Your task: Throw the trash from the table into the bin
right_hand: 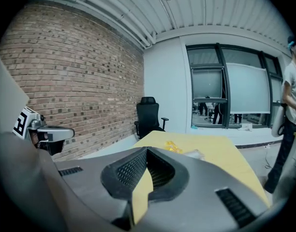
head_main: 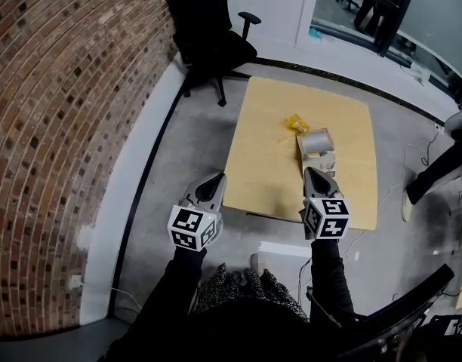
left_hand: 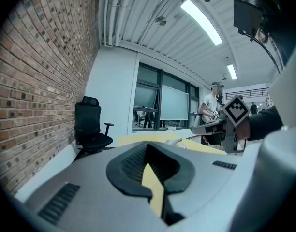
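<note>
A light wooden table [head_main: 265, 164] holds the trash: a crumpled yellow wrapper [head_main: 295, 123] and, nearer me, a pale crumpled carton [head_main: 316, 149]. My right gripper [head_main: 315, 173] is shut and empty, with its tip over the table's near edge just short of the carton. Off the table's near left corner, over the floor, my left gripper [head_main: 218, 178] is also shut and empty. The right gripper view [right_hand: 147, 150] looks along the tabletop [right_hand: 220, 151] to the yellow wrapper [right_hand: 170, 146] and a clear scrap [right_hand: 194, 153]. The left gripper view [left_hand: 147, 145] shows the table edge [left_hand: 138, 140]. No bin is in any view.
A black office chair [head_main: 212, 40] stands at the table's far left corner beside the brick wall [head_main: 57, 127]. A person's leg [head_main: 435, 173] is at the table's right side. Another dark chair [head_main: 397, 315] sits at my right. Grey floor [head_main: 189, 142] lies left of the table.
</note>
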`<control>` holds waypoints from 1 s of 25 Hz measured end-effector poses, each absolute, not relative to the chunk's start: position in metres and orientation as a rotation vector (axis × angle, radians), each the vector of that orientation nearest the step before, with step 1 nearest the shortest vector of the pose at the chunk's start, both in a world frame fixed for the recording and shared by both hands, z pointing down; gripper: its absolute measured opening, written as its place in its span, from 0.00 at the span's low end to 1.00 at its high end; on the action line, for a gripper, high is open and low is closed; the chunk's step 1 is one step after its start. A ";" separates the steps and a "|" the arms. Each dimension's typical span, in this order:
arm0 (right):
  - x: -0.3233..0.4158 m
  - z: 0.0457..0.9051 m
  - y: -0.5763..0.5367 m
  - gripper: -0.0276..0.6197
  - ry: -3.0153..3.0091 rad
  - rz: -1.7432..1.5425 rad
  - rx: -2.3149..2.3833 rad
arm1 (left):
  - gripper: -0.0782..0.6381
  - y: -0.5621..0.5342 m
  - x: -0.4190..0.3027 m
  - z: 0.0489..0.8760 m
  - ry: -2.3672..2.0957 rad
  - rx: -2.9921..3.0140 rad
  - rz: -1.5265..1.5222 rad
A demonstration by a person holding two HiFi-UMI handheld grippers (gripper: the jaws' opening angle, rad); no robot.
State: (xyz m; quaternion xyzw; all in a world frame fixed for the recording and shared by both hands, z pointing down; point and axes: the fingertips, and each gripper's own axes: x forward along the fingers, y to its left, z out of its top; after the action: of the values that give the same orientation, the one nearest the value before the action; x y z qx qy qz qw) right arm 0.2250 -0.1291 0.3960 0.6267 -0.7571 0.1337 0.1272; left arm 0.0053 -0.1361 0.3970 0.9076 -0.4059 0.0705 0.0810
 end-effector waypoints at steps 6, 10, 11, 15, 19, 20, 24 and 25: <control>0.264 0.406 -0.131 0.06 -2.177 0.434 1.858 | 0.10 -0.142 0.035 0.400 -1.213 2.706 0.234; 0.281 0.412 -0.134 0.06 -2.169 0.438 1.852 | 0.10 -0.143 0.054 0.399 -1.202 2.714 0.234; 0.285 0.414 -0.135 0.06 -2.168 0.444 1.852 | 0.10 -0.143 0.058 0.400 -1.202 2.714 0.235; 0.296 0.421 -0.141 0.06 -2.156 0.455 1.846 | 0.10 -0.147 0.067 0.402 -1.215 2.707 0.243; 0.303 0.432 -0.146 0.06 -2.152 0.463 1.822 | 0.10 -0.148 0.073 0.408 -1.215 2.686 0.247; 0.304 0.433 -0.148 0.06 -2.164 0.475 1.825 | 0.10 -0.148 0.074 0.410 -1.210 2.678 0.243; 0.308 0.439 -0.156 0.07 -2.192 0.542 1.840 | 0.10 -0.148 0.079 0.417 -1.206 2.665 0.248; 0.309 0.441 -0.157 0.07 -2.190 0.559 1.849 | 0.10 -0.148 0.081 0.417 -1.208 2.667 0.255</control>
State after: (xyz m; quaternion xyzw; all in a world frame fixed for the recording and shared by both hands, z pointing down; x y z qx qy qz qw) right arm 0.3093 -0.1573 0.4412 0.6293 -0.7455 0.1901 0.1103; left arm 0.0808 -0.1480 0.4175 0.9029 -0.4088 0.0862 0.1011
